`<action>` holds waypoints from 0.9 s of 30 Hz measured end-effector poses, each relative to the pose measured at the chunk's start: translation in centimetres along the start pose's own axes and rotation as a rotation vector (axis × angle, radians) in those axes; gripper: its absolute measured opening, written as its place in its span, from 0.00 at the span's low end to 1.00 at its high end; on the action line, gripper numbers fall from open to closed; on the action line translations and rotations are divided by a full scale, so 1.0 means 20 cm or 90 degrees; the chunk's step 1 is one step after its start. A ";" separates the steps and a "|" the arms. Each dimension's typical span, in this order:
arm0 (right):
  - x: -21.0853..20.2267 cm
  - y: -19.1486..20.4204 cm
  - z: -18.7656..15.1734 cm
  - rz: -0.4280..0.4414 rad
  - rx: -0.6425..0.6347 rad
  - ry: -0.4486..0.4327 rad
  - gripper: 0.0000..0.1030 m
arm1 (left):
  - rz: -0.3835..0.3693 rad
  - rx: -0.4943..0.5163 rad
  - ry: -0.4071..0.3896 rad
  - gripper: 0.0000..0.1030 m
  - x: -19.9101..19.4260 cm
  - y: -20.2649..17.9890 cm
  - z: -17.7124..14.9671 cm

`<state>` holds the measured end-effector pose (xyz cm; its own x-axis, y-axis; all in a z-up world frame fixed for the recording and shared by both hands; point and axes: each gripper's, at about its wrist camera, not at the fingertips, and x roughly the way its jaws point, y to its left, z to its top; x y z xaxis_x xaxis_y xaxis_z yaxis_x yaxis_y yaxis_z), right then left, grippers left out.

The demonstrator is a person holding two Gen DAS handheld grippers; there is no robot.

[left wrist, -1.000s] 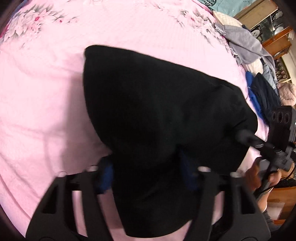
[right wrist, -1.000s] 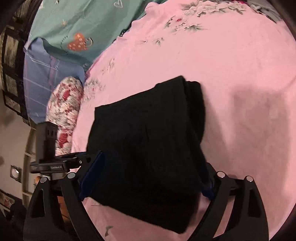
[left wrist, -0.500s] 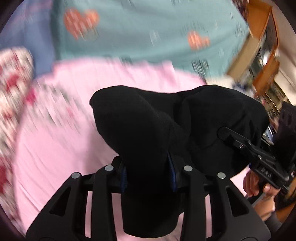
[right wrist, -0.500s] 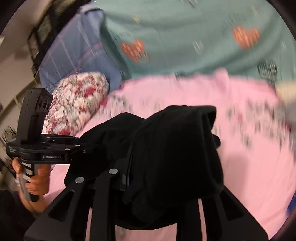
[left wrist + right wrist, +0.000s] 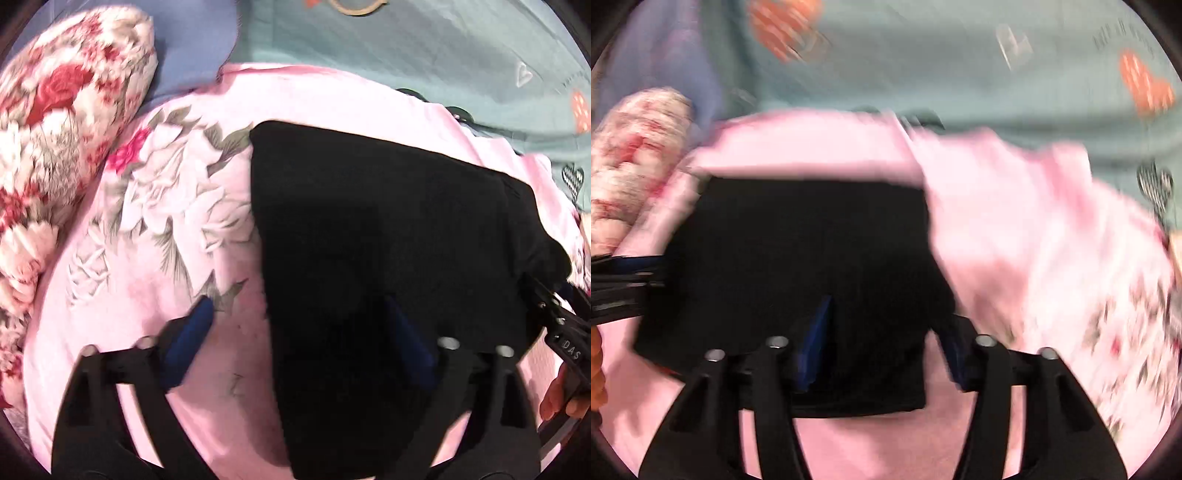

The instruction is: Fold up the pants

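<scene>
The black pants (image 5: 388, 240) lie as a compact folded rectangle on the pink bedspread (image 5: 155, 229), floral pillow (image 5: 55, 122) at ten o'clock. Both the left gripper (image 5: 295, 332) and right gripper (image 5: 882, 332) are spread, pinching nothing. Folding looks essentially finished; perhaps only tidying remains.

Right wrist view is all motion smear, pillow (image 5: 631, 162) at left just mush; pants (image 5: 388, 266) run off the left view's bottom edge.
</scene>
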<state>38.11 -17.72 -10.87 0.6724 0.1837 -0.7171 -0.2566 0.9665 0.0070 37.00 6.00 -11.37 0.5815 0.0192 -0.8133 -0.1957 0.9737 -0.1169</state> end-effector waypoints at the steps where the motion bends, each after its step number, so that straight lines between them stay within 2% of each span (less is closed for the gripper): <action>1: 0.00 -0.05 -0.01 0.007 0.031 -0.013 0.74 | -0.012 -0.014 0.006 0.94 0.01 0.02 0.00; 2: 0.02 -0.07 -0.02 0.007 0.044 0.003 0.81 | -0.021 -0.029 0.012 0.94 0.01 0.04 0.00; 4: 0.01 -0.10 0.00 0.024 0.058 0.012 0.81 | -0.012 -0.023 0.011 0.94 -0.01 0.03 0.01; 6: -0.02 -0.08 0.03 0.017 0.067 0.020 0.81 | 0.008 -0.007 0.004 0.92 -0.07 0.01 0.00; 8: -0.11 -0.07 0.05 0.005 0.075 -0.005 0.81 | -0.003 0.000 -0.016 0.93 -0.20 -0.01 -0.04; 10: -0.29 -0.03 0.02 0.011 0.090 -0.065 0.81 | -0.004 0.008 -0.037 0.93 -0.33 -0.02 -0.11; 12: -0.46 0.01 -0.01 -0.002 0.085 -0.088 0.83 | -0.001 0.018 -0.053 0.95 -0.43 -0.05 -0.17; 13: -0.53 0.03 -0.05 0.002 0.083 -0.099 0.84 | 0.003 0.023 -0.060 0.95 -0.48 -0.06 -0.21; 15: -0.66 0.08 -0.13 0.004 0.081 -0.112 0.95 | 0.024 0.037 -0.079 0.95 -0.58 -0.09 -0.31; 20: -0.88 0.19 -0.35 -0.018 0.067 -0.137 0.97 | 0.047 0.051 -0.117 0.98 -0.72 -0.13 -0.51; 27: -1.00 0.26 -0.60 -0.063 0.093 -0.191 0.99 | 0.047 0.075 -0.106 0.98 -0.73 -0.14 -0.67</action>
<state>15.09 -18.53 -4.81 0.8691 0.1108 -0.4820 -0.0918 0.9938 0.0629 18.50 0.02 -6.80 0.6930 0.1199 -0.7109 -0.1549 0.9878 0.0155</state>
